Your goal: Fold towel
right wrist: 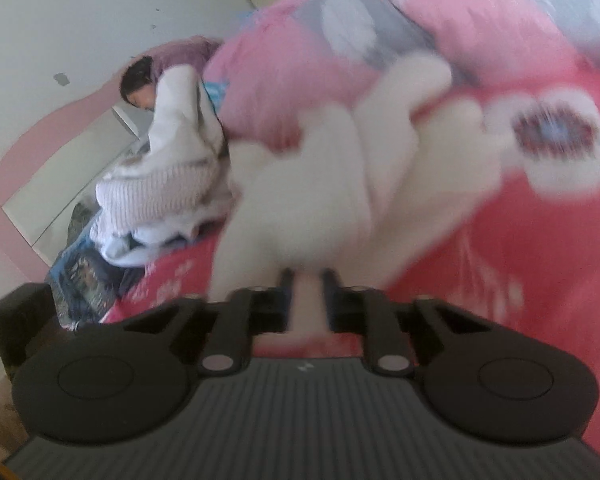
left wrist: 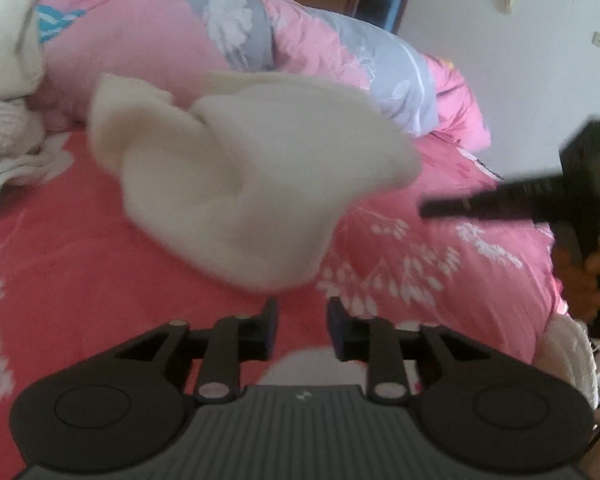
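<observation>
We find the crumpled cream terry towel (left wrist: 236,176) heaped mid-frame on the pink floral bedsheet (left wrist: 80,264); our right gripper (right wrist: 305,276) has its jaws clamped on a bunched fold of it, low centre in the right wrist view; our left gripper (left wrist: 302,312) stands parted and empty just below the heap; we should find a free corner before spreading it flat.

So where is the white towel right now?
The white towel lies crumpled mid-frame on the pink bedsheet, ahead of the left gripper, before the rolled pink quilt.
</observation>
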`<state>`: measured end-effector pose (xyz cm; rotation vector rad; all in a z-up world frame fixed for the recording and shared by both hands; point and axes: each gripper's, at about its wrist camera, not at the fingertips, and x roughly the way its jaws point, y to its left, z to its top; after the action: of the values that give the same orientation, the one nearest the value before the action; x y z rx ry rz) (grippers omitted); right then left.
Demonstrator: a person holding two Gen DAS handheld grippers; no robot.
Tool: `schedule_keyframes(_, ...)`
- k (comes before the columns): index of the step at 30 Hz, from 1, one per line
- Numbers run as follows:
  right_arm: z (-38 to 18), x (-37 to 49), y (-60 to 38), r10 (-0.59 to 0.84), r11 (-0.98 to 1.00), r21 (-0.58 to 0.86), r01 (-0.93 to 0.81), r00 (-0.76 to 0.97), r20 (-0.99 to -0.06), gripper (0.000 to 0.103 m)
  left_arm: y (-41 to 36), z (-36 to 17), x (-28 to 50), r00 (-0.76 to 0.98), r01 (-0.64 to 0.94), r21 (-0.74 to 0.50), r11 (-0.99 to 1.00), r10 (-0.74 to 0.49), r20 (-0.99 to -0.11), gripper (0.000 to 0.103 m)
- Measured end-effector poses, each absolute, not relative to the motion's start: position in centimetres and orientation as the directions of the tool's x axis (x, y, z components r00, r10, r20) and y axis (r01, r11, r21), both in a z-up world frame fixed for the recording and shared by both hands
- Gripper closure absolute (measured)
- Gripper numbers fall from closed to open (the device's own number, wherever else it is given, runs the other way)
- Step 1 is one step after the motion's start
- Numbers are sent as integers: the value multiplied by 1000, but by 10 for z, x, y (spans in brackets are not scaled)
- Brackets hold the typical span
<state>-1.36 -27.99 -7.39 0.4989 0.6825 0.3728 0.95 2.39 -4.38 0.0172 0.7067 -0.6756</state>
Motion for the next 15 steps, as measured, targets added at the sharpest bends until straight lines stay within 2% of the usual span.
schedule_keyframes(5,-91,-50,-295,408,834,549,-58,734,-543,98,26,-31,10,623,556,-186,810,-555,-552,44)
schedule_keyframes(7,-76,-52,-301,381,844,533,-63,769,-513,97,20,-23,14,655,546,-184,818,-553,-516,35)
schedule_keyframes(9,-54,-46,-298,358,866,490,-98,806,-472,95,12,-15,25,693,529,-182,829,-546,-471,32)
schedule_keyframes(11,-32,-33,-294,325,898,422,-127,838,-439,77,0,-11,38,721,517,-173,838,-536,-440,31)
schedule_keyframes(13,-15,-12,-287,309,917,367,-155,858,-411,50,-15,-12,53,733,509,-156,847,-521,-438,32)
schedule_keyframes(15,-2,14,-278,316,927,322,-192,863,-395,39,-29,-17,69,734,495,-145,856,-502,-457,34)
